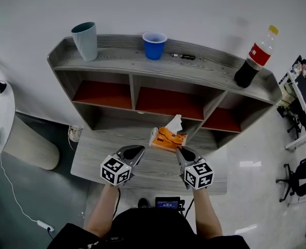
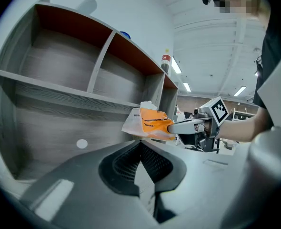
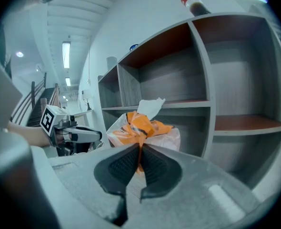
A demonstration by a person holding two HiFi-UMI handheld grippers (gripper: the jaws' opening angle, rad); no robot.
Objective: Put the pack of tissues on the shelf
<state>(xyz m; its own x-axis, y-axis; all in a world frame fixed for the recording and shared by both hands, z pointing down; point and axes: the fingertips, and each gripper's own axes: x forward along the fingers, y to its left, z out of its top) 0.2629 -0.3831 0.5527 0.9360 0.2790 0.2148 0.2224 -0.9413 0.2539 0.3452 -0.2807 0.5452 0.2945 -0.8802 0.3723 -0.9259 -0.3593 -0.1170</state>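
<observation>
Atop the shelf, a bottle holds dark drink. Before the shelf, the right gripper grasps the tissue pack in its fingers; the left gripper keeps its fingers clenched, empty.

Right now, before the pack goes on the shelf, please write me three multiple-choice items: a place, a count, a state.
1. Where is the cola bottle? A on the shelf top, right end; B inside a compartment; C on the floor.
2. How many cups are on the shelf top? A one; B two; C four.
3. The right gripper is: A open, empty; B shut on the pack of tissues; C shut on a cup.
1 A: it stands on the top board. 2 B: a grey-green cup and a blue cup. 3 B: orange wrapper sits between its closed jaws.
</observation>
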